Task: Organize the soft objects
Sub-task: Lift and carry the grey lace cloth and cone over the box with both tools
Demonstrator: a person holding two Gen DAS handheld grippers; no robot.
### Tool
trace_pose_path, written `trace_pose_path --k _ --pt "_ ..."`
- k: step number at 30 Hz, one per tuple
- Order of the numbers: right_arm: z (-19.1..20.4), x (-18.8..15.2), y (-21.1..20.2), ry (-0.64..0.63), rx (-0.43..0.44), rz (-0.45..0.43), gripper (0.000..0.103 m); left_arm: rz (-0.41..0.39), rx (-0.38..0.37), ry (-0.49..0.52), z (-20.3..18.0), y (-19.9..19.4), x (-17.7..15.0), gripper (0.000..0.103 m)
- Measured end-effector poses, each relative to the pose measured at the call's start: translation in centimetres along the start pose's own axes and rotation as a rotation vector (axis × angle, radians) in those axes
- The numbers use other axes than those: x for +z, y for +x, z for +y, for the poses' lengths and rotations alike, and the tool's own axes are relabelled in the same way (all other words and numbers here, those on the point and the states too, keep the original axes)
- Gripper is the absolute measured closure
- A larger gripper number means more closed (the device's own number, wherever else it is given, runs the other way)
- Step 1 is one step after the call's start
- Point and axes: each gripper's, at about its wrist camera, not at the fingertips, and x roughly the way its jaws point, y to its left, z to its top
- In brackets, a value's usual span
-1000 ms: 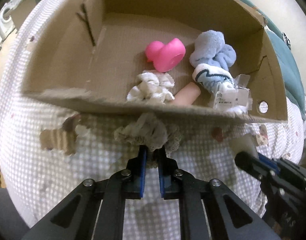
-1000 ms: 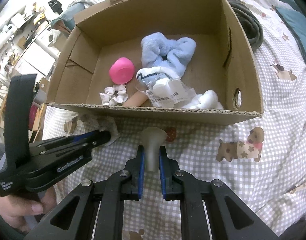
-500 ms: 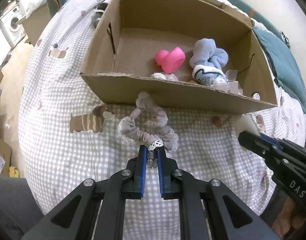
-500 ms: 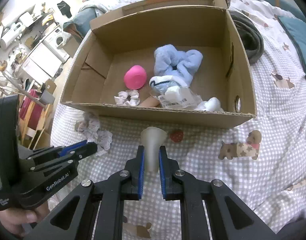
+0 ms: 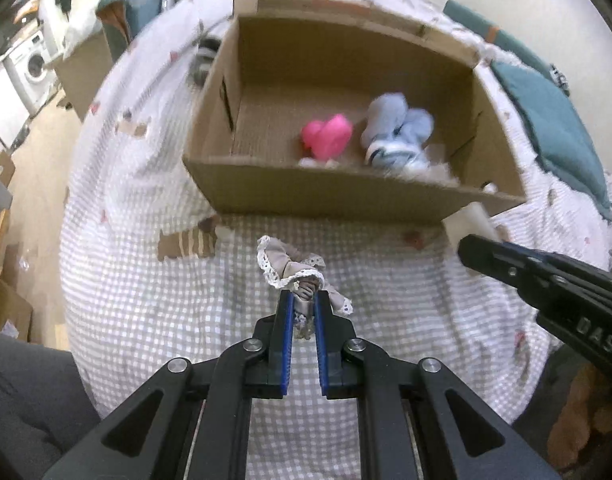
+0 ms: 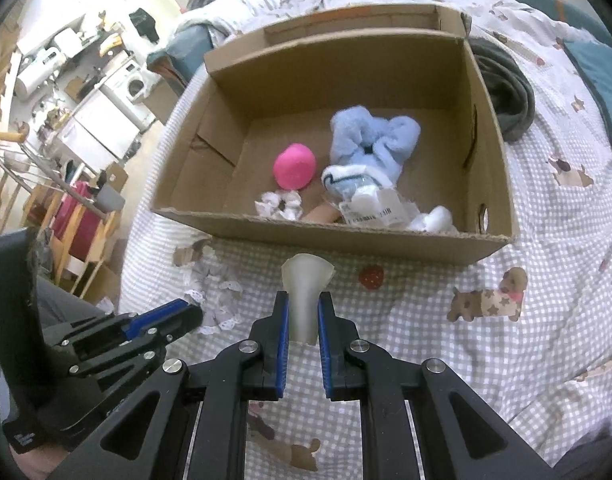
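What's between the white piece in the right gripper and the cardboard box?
In the right wrist view, only checked bedsheet separates the white piece from the cardboard box.

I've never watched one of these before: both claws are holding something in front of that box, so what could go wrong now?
The left gripper pinches only a fold of the lace scrunchie, so it might slip out. The right gripper holds a whitish soft piece below the cardboard box rim; it could catch the front wall. The grippers sit close together and might collide.
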Motion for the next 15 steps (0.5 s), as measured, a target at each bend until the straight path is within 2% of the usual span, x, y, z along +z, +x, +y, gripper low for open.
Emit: trace_pose_path --k 7,15 --pt "0.7 1.2 -3.0 -0.005 0.057 -0.085 0.088 -0.101 -0.01 0.022 -0.4 -3.8 3.0 0.093" --pt "0.8 4.9 -4.7 -0.014 0.049 -0.161 0.088 -0.159 0.013 0.045 0.4 -4.6 8.2 0.093"
